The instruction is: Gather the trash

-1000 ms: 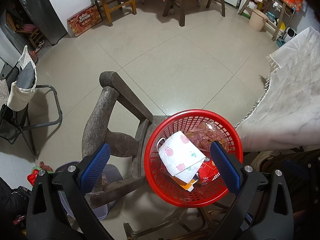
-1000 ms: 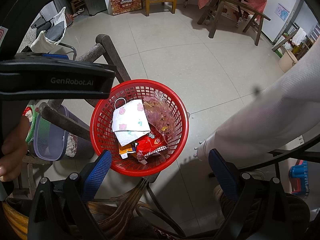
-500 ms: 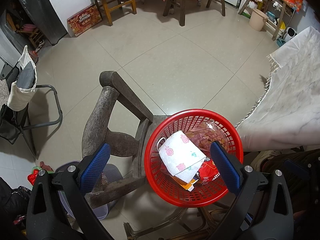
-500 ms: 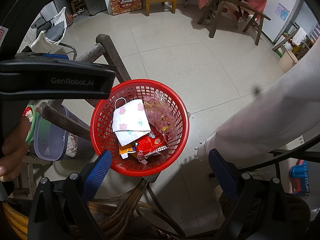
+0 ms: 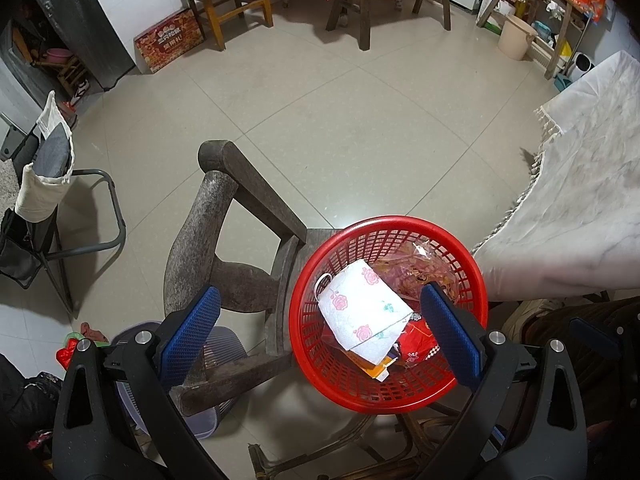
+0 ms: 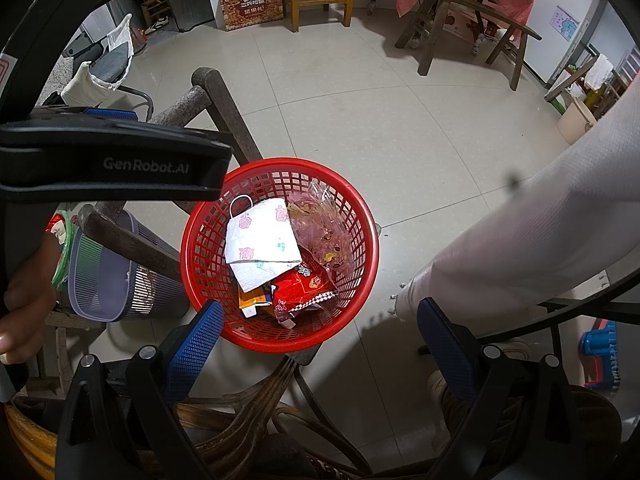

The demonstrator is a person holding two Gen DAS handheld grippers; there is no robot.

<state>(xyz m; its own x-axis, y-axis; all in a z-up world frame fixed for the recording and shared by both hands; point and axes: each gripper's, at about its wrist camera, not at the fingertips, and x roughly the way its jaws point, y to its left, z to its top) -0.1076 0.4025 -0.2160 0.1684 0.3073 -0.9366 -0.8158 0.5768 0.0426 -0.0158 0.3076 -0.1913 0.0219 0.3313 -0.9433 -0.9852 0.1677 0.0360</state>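
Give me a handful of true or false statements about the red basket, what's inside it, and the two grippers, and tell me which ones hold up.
1. The red basket holds a rose-printed paper towel. True.
2. The left gripper is shut on the paper towel. False: its jaws stand wide apart and hold nothing.
3. A red snack wrapper lies in the basket. True.
4. The basket stands on the floor tiles. False: it rests on a dark wooden chair.
5. The right gripper is open and empty. True.
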